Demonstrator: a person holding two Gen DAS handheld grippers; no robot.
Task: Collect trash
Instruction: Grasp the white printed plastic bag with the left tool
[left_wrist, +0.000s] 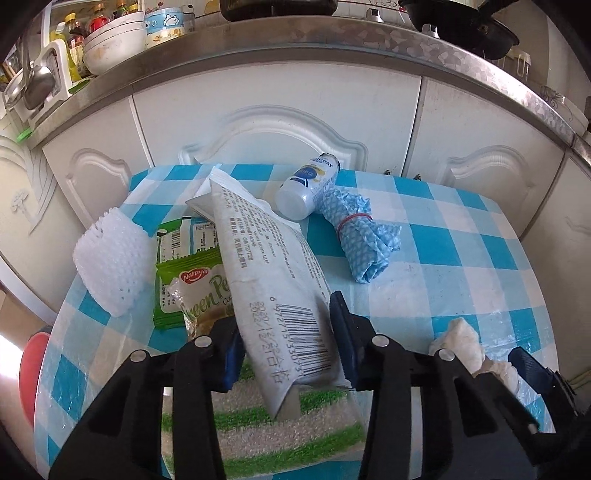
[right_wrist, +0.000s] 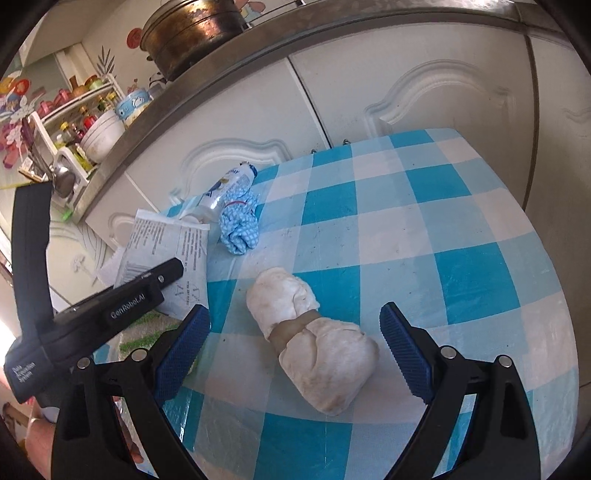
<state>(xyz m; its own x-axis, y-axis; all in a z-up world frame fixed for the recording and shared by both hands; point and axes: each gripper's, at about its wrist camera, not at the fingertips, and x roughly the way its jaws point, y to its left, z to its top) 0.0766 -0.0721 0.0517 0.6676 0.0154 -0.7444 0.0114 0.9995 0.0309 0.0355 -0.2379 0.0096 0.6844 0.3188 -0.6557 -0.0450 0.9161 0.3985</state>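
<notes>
A long grey-white packet (left_wrist: 273, 280) with a barcode sticks up from between the blue pads of my left gripper (left_wrist: 286, 314), which is shut on its lower end. In the right wrist view my right gripper (right_wrist: 295, 314) stands open. A white rolled wad (right_wrist: 314, 343) tied round its middle lies on the table between the fingers, untouched by either pad. Left of the packet lie a green cookie wrapper (left_wrist: 192, 284) and a white foam net (left_wrist: 110, 258). Farther back are a small plastic bottle (left_wrist: 306, 188) on its side and a blue patterned roll (left_wrist: 358, 232) bound with a red band.
Everything rests on a blue-and-white checked tablecloth (left_wrist: 461, 258). A green-striped bag (left_wrist: 258, 424) sits under my left gripper. White cabinet doors (left_wrist: 288, 122) rise right behind the table, under a counter with bowls and pots. A red object (left_wrist: 33, 369) shows beyond the table's left edge.
</notes>
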